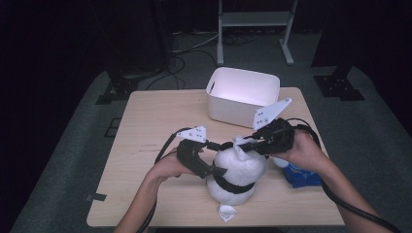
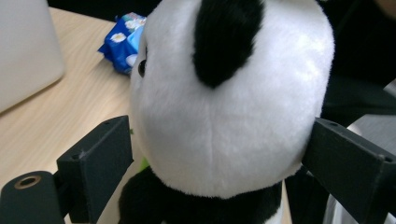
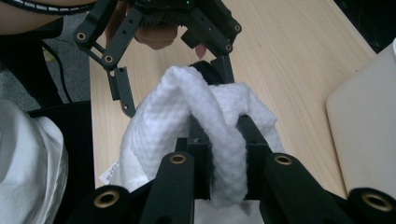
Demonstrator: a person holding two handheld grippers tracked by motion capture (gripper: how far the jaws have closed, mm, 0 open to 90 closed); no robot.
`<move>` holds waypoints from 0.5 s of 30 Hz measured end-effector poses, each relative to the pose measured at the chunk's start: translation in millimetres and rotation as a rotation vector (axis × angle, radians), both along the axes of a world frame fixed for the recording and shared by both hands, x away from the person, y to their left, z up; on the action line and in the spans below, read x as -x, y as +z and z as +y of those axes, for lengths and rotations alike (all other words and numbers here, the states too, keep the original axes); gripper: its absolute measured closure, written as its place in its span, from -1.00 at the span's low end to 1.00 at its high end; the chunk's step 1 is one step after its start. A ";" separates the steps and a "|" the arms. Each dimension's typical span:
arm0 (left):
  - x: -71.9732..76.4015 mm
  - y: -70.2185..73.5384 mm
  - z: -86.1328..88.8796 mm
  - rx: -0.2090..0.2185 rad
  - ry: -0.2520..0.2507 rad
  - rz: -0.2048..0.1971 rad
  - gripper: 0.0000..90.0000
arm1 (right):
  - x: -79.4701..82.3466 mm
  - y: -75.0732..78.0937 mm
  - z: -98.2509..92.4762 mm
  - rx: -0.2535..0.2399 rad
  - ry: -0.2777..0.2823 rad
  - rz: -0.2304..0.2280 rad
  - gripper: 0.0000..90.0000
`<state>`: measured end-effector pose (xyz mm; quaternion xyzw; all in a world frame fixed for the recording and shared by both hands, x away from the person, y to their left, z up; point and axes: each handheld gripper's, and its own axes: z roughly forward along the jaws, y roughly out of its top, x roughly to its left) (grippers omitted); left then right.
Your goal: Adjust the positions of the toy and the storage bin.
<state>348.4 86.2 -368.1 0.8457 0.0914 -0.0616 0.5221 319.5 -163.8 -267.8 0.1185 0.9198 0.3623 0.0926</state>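
Note:
A black-and-white plush panda (image 1: 233, 187) sits near the table's front edge, with a white waffle cloth (image 1: 239, 145) on top of it. My left gripper (image 1: 224, 159) comes in from the left and stands open. In the left gripper view the panda's head (image 2: 224, 116) sits between the wide-spread jaws of this gripper (image 2: 219, 140), which flank its sides. My right gripper (image 1: 247, 144) reaches in from the right, shut on the cloth. The right gripper view has a fold of the cloth (image 3: 224, 140) pinched in that gripper (image 3: 222, 130), with the left gripper (image 3: 175, 84) facing it beyond.
A white bin (image 1: 228, 109) stands at the back of the wooden table (image 1: 150, 126). A blue flowered packet (image 1: 299, 174) lies right of the panda, under my right hand. A white tag (image 1: 227, 212) lies at the panda's front. The left half of the table is bare wood.

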 end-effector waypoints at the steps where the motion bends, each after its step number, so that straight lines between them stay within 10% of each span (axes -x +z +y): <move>1: -0.4 -3.3 -0.9 0.030 -0.023 0.012 -0.74 | 0.6 0.9 -3.2 0.002 -0.006 0.000 0.74; 15: 1.6 1.5 -6.1 0.022 -0.032 -0.002 -0.52 | 0.6 7.2 1.9 0.024 0.001 -0.030 0.74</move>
